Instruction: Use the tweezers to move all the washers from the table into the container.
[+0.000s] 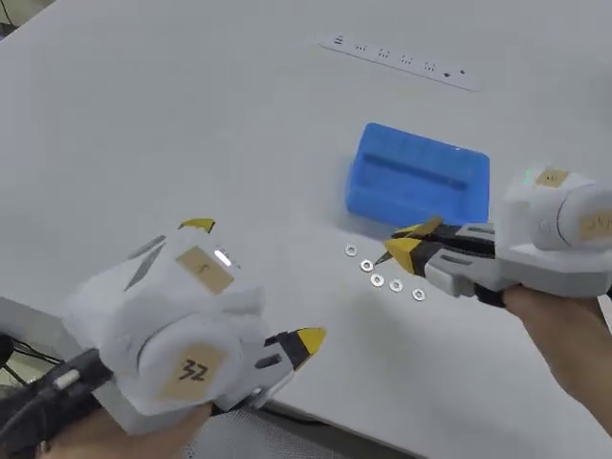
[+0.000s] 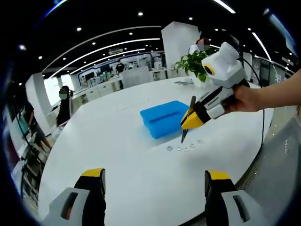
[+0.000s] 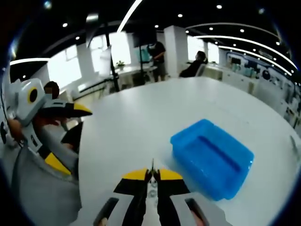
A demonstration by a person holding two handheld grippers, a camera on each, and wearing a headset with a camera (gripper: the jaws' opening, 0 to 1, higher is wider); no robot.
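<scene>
Pinches the tweezers [image 2: 184, 135] in the right tool [image 1: 409, 241], jaws pressed together on the shaft, yellow tips closed around it. Aims the tweezer point down at the row of washers [image 1: 377, 280], close over the end nearer the container [image 1: 421, 172]. Cannot tell whether the point touches a washer or the bench [image 1: 191, 124], nor how far the tweezer arms themselves stand apart. Holds the left tool [image 2: 155, 175] spread wide, with nothing between its jaws, near the front edge of the bench and well apart from the washers.

Counts five washers: small, flat, silvery rings, lying loose in a slightly curved line on the white bench, each a little apart from the next. Places the line just beside the near side of the container, running away from it toward the right tool's hand. Finds the container a shallow blue rectangular tray with rounded corners, a raised rim and a sunken middle, sitting flat on the bench. Notes a white power strip [image 1: 402, 59] farther back on the bench, well apart from the container.
</scene>
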